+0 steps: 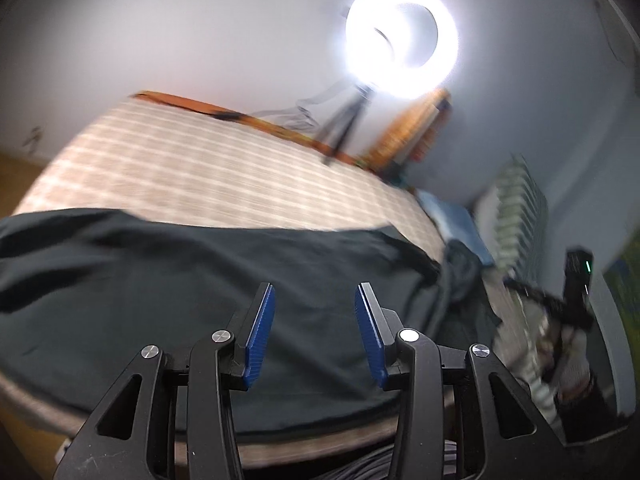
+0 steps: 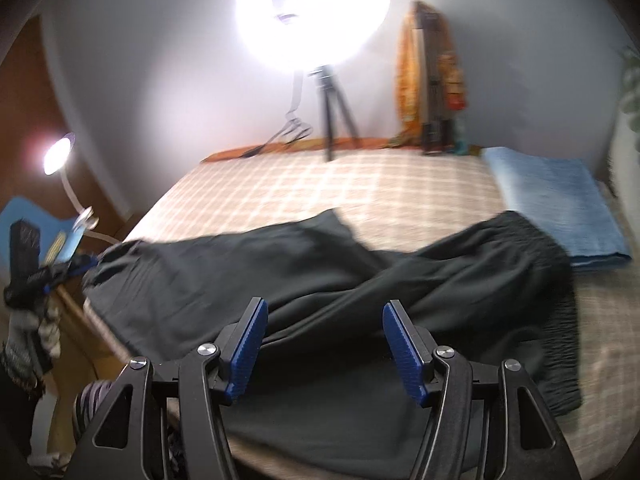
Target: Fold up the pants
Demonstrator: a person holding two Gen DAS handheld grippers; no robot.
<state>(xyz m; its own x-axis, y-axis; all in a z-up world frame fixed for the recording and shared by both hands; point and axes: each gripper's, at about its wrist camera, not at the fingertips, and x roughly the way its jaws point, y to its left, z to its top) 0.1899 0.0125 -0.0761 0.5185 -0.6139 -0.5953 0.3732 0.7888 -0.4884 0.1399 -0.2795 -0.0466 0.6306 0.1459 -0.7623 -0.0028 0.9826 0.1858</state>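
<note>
Dark pants (image 2: 320, 280) spread across a checked bed cover (image 2: 340, 184), seen from two hand-held grippers poised above the near edge of the bed. At far left in the right wrist view, a small desk lamp (image 2: 56, 156) glows beside the bed; the left gripper (image 1: 315, 332) hangs over the leg end of the garment with its blue pads (image 1: 260, 336) spread apart and nothing between them. The leg fabric there lies fairly flat, reaching the mattress edge. Toward the centre, a ring light (image 2: 312, 8) on a tripod (image 2: 332, 116) stands behind the bed. The right gripper (image 2: 324, 350) likewise has its fingers parted and empty, hovering over the seat region, where one layer laps diagonally over another in a raised crease. At right, the gathered waistband (image 2: 560, 320) lies near a folded blue towel (image 2: 556, 208); whether they touch cannot be told. The step in hand appears to be choosing grasp points: a clean fold would call for pinching both layers at matching edges, one gripper at the hem and one at the waistband, and smoothing the diagonal overlap first. Motion blur limits finer detail.
</note>
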